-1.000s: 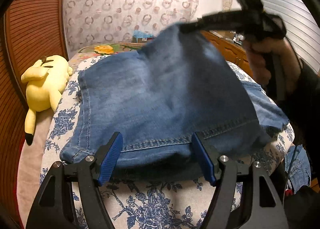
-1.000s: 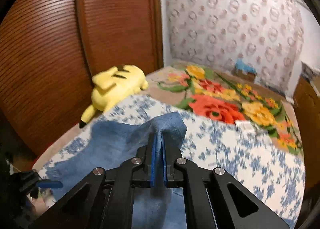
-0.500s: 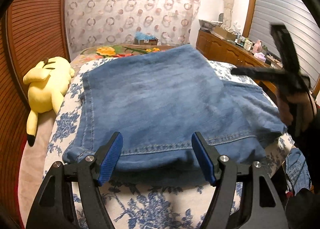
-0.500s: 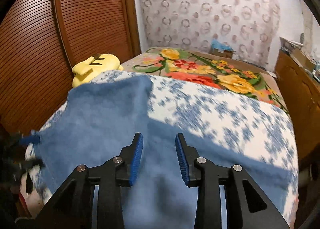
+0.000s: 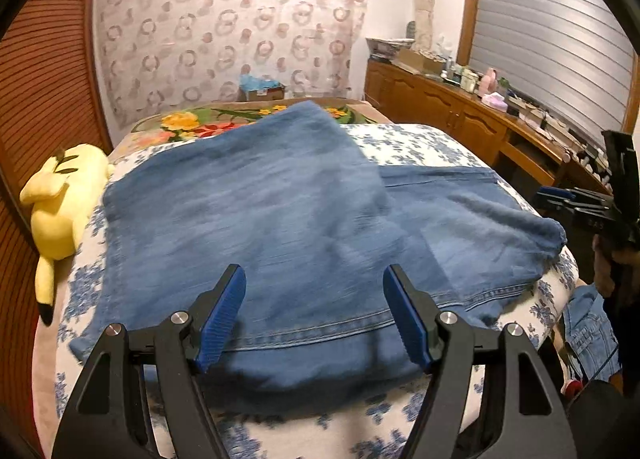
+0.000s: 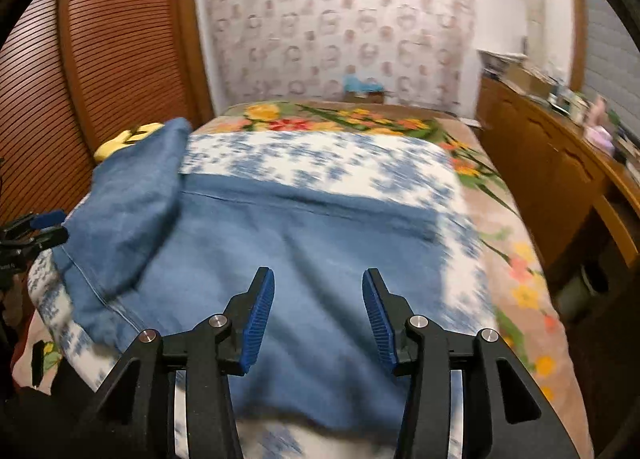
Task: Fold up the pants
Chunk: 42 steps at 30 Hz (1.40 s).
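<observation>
On the bed (image 5: 408, 141), near its front edge, the pants (image 5: 280, 219) now lie folded over; a second ago the right gripper (image 6: 318, 315) was pinched shut on a raised flap of denim above the bed, now that flap is dropped flat and the gripper is off it. Right gripper jaws opening, nothing between the pads, denim only underneath in the right wrist view. From the left wrist view it shows at the far right past the bed's right edge (image 5: 560, 195), held by a hand (image 5: 612, 271). Left gripper (image 5: 314, 319) same wide-open spread as before, pads clear of cloth, hovering over the hem at the front edge. Folded upper layer covers the left and middle of the bed; lower layer sticks out toward the right edge, its corner hanging just over the front-right corner. Yellow plush toy (image 5: 60, 203) lies along the left edge, just beside the pants, touching not clear. Back half of the bed, floral blanket (image 6: 352, 123), is bare and open. Wooden cabinet (image 5: 460, 115) runs along the right side, a narrow gap between it and the bed. Slatted wooden doors (image 6: 112, 51) close on the left.
</observation>
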Motion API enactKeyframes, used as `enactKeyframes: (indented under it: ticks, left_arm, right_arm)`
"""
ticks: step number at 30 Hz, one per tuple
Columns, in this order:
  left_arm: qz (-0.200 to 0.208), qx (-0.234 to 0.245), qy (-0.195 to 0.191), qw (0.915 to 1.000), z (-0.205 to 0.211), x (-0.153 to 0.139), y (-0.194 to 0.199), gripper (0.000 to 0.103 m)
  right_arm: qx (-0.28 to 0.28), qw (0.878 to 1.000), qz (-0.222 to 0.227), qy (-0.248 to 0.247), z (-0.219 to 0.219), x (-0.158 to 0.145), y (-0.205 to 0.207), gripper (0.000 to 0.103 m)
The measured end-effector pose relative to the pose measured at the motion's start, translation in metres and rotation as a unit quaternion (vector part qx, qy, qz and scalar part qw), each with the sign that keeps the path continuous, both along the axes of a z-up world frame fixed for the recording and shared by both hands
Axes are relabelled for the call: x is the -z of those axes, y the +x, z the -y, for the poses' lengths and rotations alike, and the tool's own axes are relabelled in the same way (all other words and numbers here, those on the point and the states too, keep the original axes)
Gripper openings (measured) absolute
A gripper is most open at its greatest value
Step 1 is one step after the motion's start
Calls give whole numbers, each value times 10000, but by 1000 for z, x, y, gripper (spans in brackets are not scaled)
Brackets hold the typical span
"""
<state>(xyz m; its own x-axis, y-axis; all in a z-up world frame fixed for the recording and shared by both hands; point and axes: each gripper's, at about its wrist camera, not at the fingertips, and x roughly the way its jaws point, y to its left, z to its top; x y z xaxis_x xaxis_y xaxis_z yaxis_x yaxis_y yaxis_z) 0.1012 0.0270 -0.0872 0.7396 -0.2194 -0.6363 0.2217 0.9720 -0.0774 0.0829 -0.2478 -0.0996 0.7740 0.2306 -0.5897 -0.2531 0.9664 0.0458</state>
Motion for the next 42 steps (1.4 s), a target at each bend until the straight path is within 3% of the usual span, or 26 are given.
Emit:
enactKeyframes:
  ticks: [9, 22, 27, 40, 42]
  left_arm:
    - [-157, 302, 134, 9993, 33, 10, 6, 72]
    - [-518, 431, 322, 9972, 53, 40, 13, 73]
    - [-406, 446, 501, 9969, 58, 45, 9, 73]
    - [-231, 400, 460, 9979, 59, 48, 8, 77]
    - [-253, 408, 427, 9979, 60, 47, 8, 77]
  right_arm:
    - [727, 9969, -300, 47, 43, 24, -21, 48]
    - [813, 9949, -599, 72, 48, 38, -26, 48]
    - [809, 9952, -552, -2, 44, 40, -27, 48]
    - [757, 9962, -422, -99, 42, 47, -28, 48]
    - [669, 9970, -377, -64, 40, 48, -29, 36]
